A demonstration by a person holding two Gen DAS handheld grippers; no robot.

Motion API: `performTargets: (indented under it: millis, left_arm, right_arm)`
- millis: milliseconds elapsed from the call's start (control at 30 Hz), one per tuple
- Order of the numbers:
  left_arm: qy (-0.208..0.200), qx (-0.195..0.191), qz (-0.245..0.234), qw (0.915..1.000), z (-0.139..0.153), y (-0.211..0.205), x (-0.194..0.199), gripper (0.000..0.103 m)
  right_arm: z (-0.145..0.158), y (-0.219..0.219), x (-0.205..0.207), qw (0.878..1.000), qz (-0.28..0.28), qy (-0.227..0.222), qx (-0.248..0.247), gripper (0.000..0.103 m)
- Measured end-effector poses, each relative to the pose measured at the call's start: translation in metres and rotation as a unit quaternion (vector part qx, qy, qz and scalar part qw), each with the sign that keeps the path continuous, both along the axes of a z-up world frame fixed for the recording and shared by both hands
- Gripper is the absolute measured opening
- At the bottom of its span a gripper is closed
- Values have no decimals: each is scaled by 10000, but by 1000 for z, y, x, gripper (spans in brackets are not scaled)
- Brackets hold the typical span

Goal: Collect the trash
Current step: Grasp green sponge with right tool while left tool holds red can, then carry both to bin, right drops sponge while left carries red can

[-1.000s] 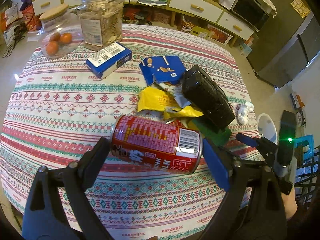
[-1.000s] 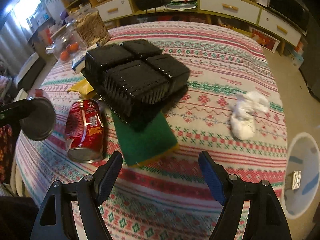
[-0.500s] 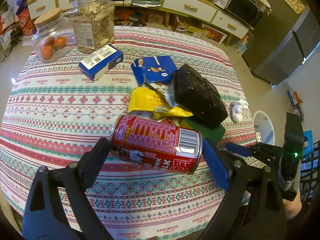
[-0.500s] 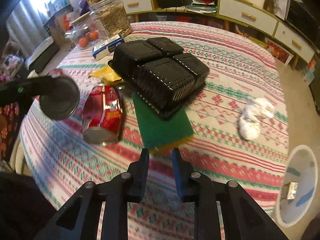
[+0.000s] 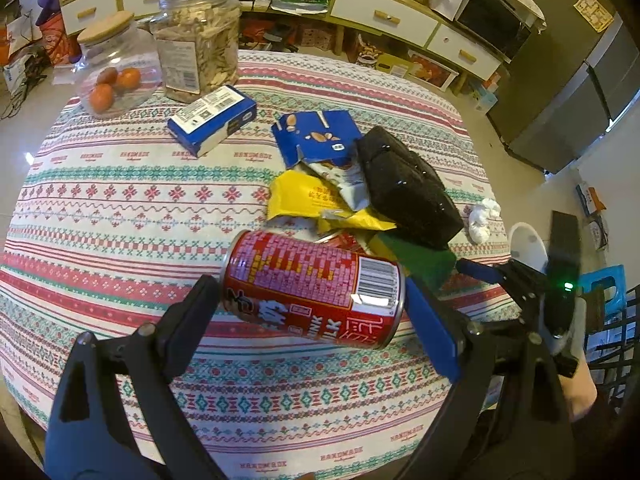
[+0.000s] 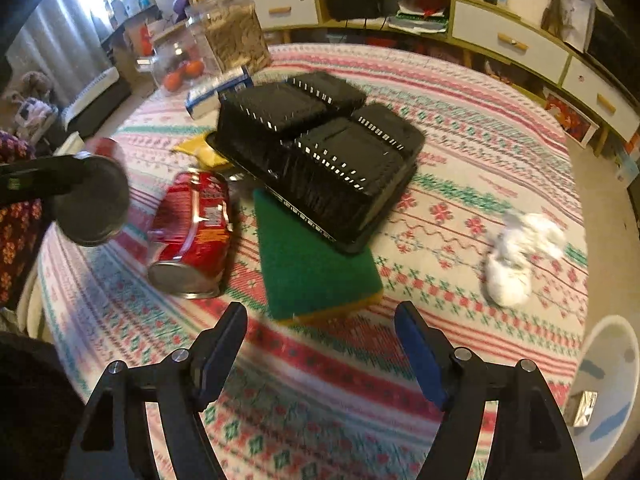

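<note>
My left gripper (image 5: 312,304) is shut on a red drink can (image 5: 312,286), held end to end above the patterned tablecloth (image 5: 120,208). From the right wrist view that can shows end-on at the left (image 6: 90,200). A second, dented red can (image 6: 192,232) lies on the table beside a green sponge (image 6: 312,264), which is partly under an upturned black plastic tray (image 6: 320,160). My right gripper (image 6: 320,316) hovers just short of the sponge's near edge, its jaws opening with nothing between them. A crumpled white tissue (image 6: 516,256) lies to the right.
Blue (image 5: 316,136) and yellow (image 5: 312,200) wrappers lie behind the held can. A blue box (image 5: 212,120), a jar of snacks (image 5: 196,40) and a jar with oranges (image 5: 112,68) stand at the far left. A white bin (image 6: 608,392) sits on the floor by the table's right edge.
The right gripper's jaws closed to a narrow gap half a second ago and have spread wide again, still empty. The left gripper keeps hold of the can.
</note>
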State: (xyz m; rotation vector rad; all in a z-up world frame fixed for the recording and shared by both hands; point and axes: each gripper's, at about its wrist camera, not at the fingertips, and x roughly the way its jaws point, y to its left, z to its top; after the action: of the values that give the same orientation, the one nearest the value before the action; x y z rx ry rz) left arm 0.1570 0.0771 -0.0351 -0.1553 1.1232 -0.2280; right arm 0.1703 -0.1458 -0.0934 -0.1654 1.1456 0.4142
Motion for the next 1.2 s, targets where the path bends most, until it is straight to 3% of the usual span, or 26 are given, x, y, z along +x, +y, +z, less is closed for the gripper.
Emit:
performTargets:
  millis: [167, 267, 867, 1067, 1200]
  left_arm:
    - [1, 62, -56, 10000, -1, 1, 1, 93]
    - [-5, 54, -69, 10000, -1, 1, 0, 93]
    - [-300, 8, -339, 9990, 11, -35, -14, 93]
    - [-404, -3, -506, 9979, 16, -56, -18, 93]
    - [-458, -50, -678, 9966, 18, -78, -20, 93]
  right_arm:
    - [-7, 13, 5, 9997, 112, -162, -130, 76]
    - [-4, 16, 4, 9990, 205, -251, -314, 60]
    - [62, -30, -69, 9982, 290, -520, 0, 57]
    - [78, -72, -84, 9982, -207, -566, 67, 57]
    - [84, -112, -83, 9942, -908, -563, 87, 57]
